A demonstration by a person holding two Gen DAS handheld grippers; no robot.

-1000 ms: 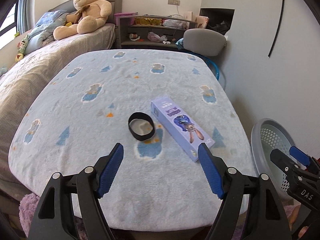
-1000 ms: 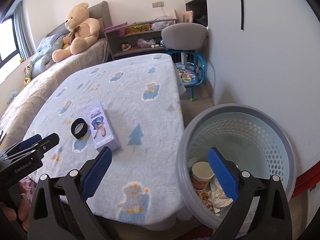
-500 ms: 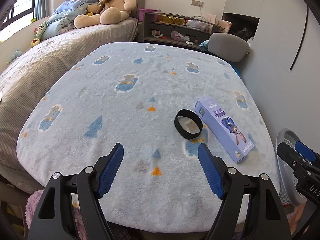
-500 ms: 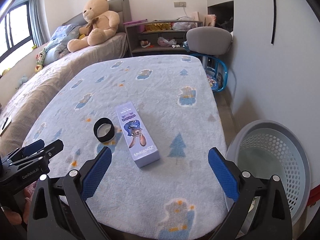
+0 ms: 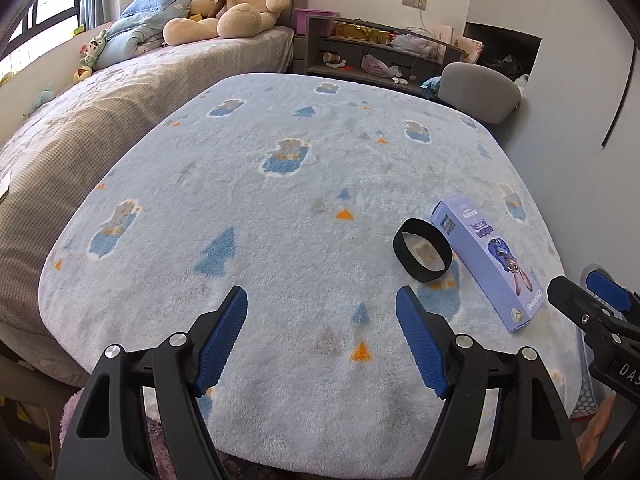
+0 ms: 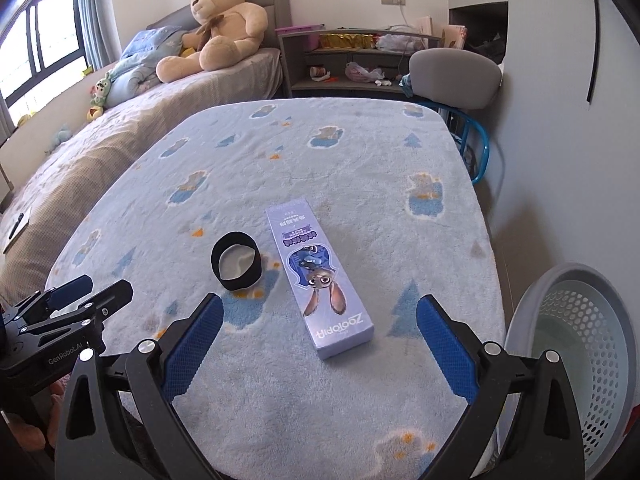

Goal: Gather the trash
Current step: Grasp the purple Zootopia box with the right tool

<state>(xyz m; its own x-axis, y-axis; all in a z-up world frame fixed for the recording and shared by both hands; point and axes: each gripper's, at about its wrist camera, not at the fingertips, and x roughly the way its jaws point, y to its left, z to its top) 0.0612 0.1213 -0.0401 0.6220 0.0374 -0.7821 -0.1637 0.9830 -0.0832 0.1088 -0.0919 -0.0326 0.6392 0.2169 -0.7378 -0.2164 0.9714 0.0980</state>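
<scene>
Now the box (image 6: 318,282) lies just ahead between the released right gripper (image 6: 320,344) fingers

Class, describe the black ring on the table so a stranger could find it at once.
Start at the table under the pale blue fleece blanket. Near its front edge lies a long lilac box printed with a cartoon rabbit. The black ring sits just left of it: round, hollow and dark, unlike the flat box.
</scene>
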